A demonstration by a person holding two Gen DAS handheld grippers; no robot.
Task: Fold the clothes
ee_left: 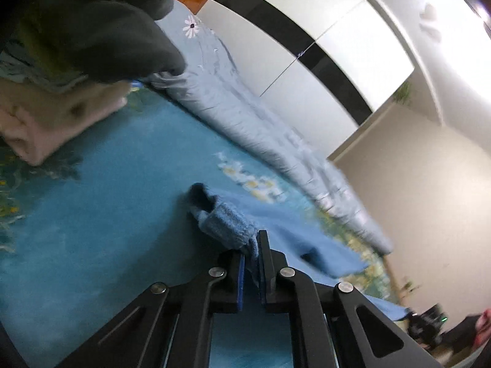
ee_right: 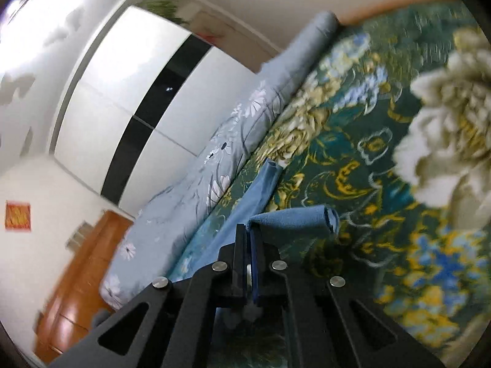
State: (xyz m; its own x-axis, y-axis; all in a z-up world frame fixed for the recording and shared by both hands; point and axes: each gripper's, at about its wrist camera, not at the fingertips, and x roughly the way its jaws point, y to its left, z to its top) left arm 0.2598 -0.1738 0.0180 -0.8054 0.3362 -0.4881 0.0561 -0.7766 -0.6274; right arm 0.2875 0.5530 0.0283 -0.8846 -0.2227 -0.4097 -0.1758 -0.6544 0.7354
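Note:
A blue knitted garment lies on a teal flowered bedspread. My left gripper is shut on its ribbed cuff, which sticks out past the fingertips with its dark opening showing. In the right wrist view my right gripper is shut on another part of the blue garment, a sleeve-like tube that hangs to the right with its open end visible. A long blue strip of the garment trails away over the dark green flowered spread.
A stack of folded clothes, pink under dark grey, sits at the upper left. A rolled pale blue flowered quilt lies along the bed's far side by a white wardrobe. A wooden cabinet stands beyond.

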